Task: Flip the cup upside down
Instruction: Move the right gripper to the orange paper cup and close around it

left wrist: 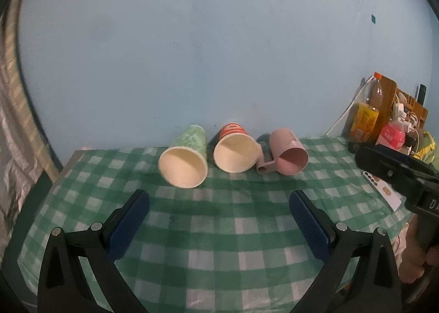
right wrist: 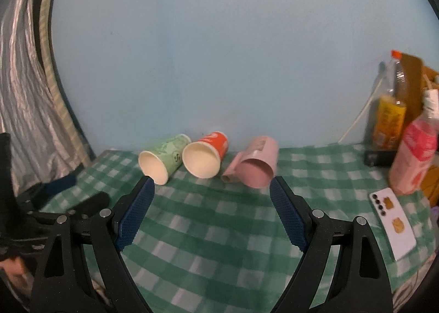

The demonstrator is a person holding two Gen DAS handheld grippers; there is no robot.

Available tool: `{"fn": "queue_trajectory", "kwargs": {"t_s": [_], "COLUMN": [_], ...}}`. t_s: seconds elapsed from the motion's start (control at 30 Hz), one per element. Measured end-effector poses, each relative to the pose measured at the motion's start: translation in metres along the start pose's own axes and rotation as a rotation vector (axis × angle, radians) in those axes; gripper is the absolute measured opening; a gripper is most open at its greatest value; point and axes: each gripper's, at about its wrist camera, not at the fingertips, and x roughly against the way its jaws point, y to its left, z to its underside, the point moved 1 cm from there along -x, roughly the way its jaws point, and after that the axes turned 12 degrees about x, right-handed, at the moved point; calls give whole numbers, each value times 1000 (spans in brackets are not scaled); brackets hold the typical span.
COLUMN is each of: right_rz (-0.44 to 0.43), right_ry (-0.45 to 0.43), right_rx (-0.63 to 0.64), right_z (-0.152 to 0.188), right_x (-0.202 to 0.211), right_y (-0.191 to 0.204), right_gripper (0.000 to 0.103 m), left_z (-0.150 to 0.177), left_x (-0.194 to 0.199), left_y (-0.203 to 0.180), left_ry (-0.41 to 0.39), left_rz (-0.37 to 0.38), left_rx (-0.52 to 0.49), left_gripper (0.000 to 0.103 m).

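Observation:
Three cups lie on their sides at the back of the checked tablecloth, mouths toward me: a green paper cup (left wrist: pixel 184 158) (right wrist: pixel 162 160), a red paper cup (left wrist: pixel 234 148) (right wrist: pixel 205 156) and a pink handled mug (left wrist: pixel 288 152) (right wrist: pixel 256 166). My left gripper (left wrist: pixel 219 197) is open and empty, in front of the cups and apart from them. My right gripper (right wrist: pixel 210 185) is open and empty, just short of the red cup and the mug. The right gripper's body shows at the right edge of the left wrist view (left wrist: pixel 395 173).
The green-and-white checked table (left wrist: pixel 219 244) stands against a blue wall. A white phone (right wrist: pixel 392 225) lies at the right. Bottles (right wrist: pixel 389 109) and a pink container (right wrist: pixel 414 156) crowd the back right corner. A curtain (right wrist: pixel 24 93) hangs at the left.

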Motion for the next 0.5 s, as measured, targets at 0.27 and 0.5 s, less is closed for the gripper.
{"fn": "queue_trajectory", "kwargs": {"t_s": [0.27, 0.5], "right_rz": [-77, -202], "right_ry": [142, 313], "right_rx": [-76, -204], "right_z": [-36, -58], "right_x": [-42, -94], "right_y": [-35, -71], "right_gripper": [85, 85], "left_z": [-55, -81], "left_x": [-41, -85], "left_y": [-24, -47], "left_ry": [95, 152], "left_rz": [-93, -183], "left_rx": [-29, -102], "left_gripper": [103, 103]}}
